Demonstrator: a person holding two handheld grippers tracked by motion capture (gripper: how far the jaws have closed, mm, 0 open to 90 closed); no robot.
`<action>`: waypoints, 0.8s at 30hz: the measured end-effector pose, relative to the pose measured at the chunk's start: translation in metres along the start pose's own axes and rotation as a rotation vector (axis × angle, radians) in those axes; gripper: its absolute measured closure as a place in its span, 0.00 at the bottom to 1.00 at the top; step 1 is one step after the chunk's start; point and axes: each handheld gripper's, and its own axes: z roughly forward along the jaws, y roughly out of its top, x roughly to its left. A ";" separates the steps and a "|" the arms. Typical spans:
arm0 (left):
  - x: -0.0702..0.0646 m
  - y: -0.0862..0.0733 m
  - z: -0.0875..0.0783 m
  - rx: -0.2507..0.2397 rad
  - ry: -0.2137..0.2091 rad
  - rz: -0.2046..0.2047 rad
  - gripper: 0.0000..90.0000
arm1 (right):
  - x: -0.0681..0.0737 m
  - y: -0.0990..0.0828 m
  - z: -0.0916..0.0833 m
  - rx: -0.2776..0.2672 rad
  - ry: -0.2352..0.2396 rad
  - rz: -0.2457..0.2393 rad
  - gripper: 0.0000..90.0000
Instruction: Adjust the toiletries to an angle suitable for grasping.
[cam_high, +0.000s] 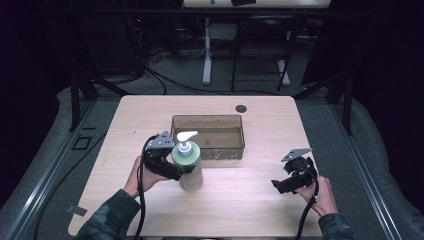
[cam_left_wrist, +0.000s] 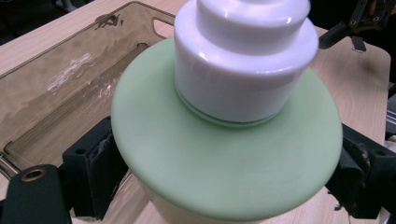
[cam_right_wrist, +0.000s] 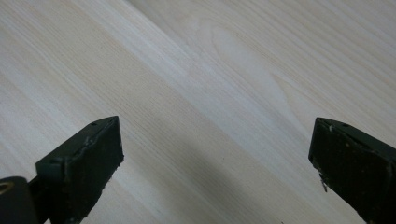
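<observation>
Standing upright on the pale wooden table (cam_high: 240, 200), just in front of the translucent brown plastic bin (cam_high: 208, 136), the beige pump bottle with a pale green shoulder and white pump head (cam_high: 188, 160) sits between the jaws of the left gripper (cam_high: 176, 169), which pinch it just under the green shoulder. In the left gripper view the black pads (cam_left_wrist: 95, 163) press against the bottle's sides. Well to the bottle's right, the right gripper (cam_high: 280, 185) hovers above bare wood, jaws spread wide with nothing between them.
</observation>
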 end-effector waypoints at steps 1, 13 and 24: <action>0.000 0.000 0.000 0.001 -0.001 0.002 0.13 | 0.000 0.000 0.000 0.000 0.000 0.000 0.03; 0.007 -0.008 -0.013 0.010 0.046 -0.027 0.13 | 0.002 0.002 0.001 0.004 -0.003 -0.012 0.02; 0.011 -0.010 -0.020 0.024 0.077 -0.050 0.13 | 0.001 0.001 0.003 0.025 -0.004 -0.011 0.01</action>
